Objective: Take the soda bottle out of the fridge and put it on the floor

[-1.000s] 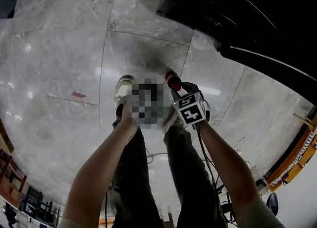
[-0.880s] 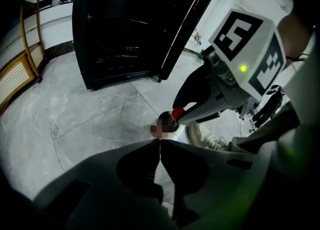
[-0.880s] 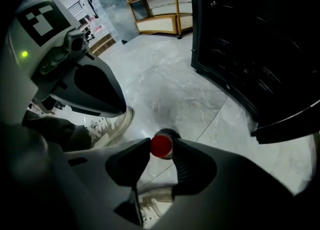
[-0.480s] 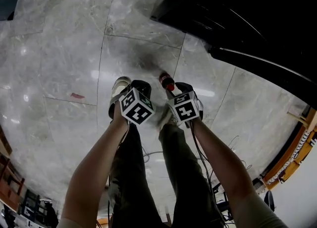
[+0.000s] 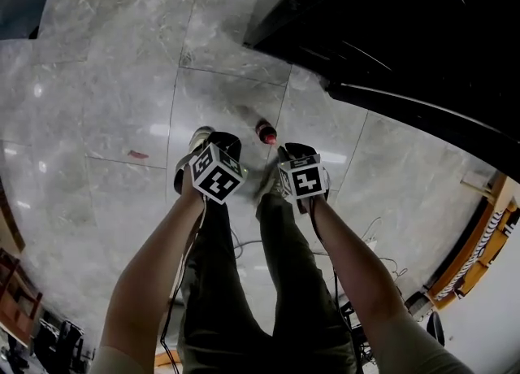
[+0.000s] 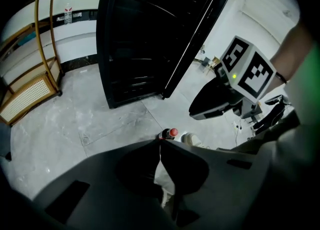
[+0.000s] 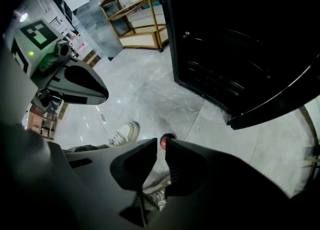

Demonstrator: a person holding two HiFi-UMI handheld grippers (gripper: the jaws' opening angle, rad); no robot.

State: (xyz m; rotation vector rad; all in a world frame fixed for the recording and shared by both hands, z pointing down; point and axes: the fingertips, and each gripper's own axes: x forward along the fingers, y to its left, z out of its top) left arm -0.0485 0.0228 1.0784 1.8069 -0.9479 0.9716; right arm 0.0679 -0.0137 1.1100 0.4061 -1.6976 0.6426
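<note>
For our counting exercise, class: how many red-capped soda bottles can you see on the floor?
1. The soda bottle stands upright on the grey floor, just ahead of the person's shoes. More could be hidden inside the dark fridge.

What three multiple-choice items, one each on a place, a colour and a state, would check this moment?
1. Where is the bottle?
A. on a chair
B. on the floor, just ahead of the shoes
C. on a table

2. What colour is the bottle's cap?
A. blue
B. white
C. red

3. How do the left gripper's jaws stand?
A. together, with nothing between them
B. clamped on the bottle
C. wide apart

Answers:
1 B: the head view shows the bottle standing on the floor past the shoes.
2 C: the cap shows red in all three views.
3 A: in the left gripper view the tips meet, and the bottle is far below them.
</note>
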